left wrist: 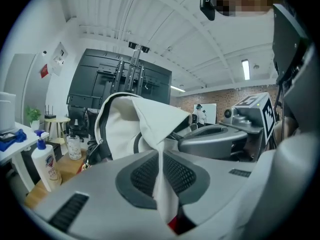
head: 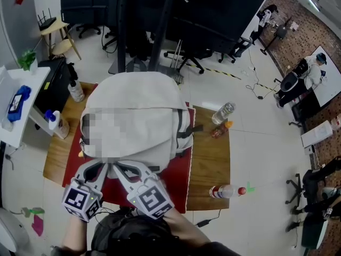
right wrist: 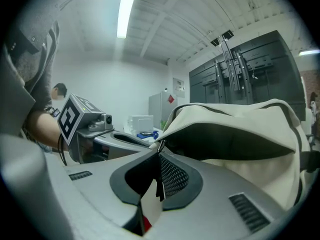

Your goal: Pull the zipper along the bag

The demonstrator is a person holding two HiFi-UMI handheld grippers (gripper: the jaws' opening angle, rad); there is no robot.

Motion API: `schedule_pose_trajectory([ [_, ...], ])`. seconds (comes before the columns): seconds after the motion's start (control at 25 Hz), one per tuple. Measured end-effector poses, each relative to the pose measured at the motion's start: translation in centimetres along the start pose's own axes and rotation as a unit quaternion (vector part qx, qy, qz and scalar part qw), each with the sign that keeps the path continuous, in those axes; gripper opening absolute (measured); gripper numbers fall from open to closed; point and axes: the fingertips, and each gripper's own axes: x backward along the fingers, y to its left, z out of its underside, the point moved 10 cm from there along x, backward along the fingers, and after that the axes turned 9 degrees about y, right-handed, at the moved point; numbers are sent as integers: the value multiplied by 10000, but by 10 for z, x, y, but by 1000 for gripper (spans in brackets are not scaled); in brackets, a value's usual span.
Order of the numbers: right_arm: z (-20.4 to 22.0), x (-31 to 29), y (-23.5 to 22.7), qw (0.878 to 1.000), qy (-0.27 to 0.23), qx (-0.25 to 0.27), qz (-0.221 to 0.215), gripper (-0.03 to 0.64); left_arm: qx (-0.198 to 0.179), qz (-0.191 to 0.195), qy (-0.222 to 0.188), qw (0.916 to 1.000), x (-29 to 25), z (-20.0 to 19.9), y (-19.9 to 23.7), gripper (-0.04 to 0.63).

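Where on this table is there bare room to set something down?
The table is bare right of the red mat, between the clear bottle and the red-capped bottle. The backpack fills the middle; pump bottles crowd the left.

I see a wooden table (head: 213, 159) with a red mat (head: 178, 188) on it, a clear bottle (head: 222, 112) and small orange bottle (head: 219, 130) lying right, a red-capped bottle (head: 226, 191) near the front, a blue-capped white bottle (head: 56, 122) and pump bottle (head: 75, 89) left, and a stool (head: 53, 28) behind.
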Motion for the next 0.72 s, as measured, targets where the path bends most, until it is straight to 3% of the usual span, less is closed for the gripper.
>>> schedule_pose_trajectory([
  [0.2, 1, 4, -9, 9992, 16, -99, 396, 34, 445, 47, -295, 9986, 4, 4, 0, 49],
  [0.72, 5, 12, -19, 9927, 153, 585, 1041, 35, 248, 345, -377, 9984, 7, 5, -4, 48],
])
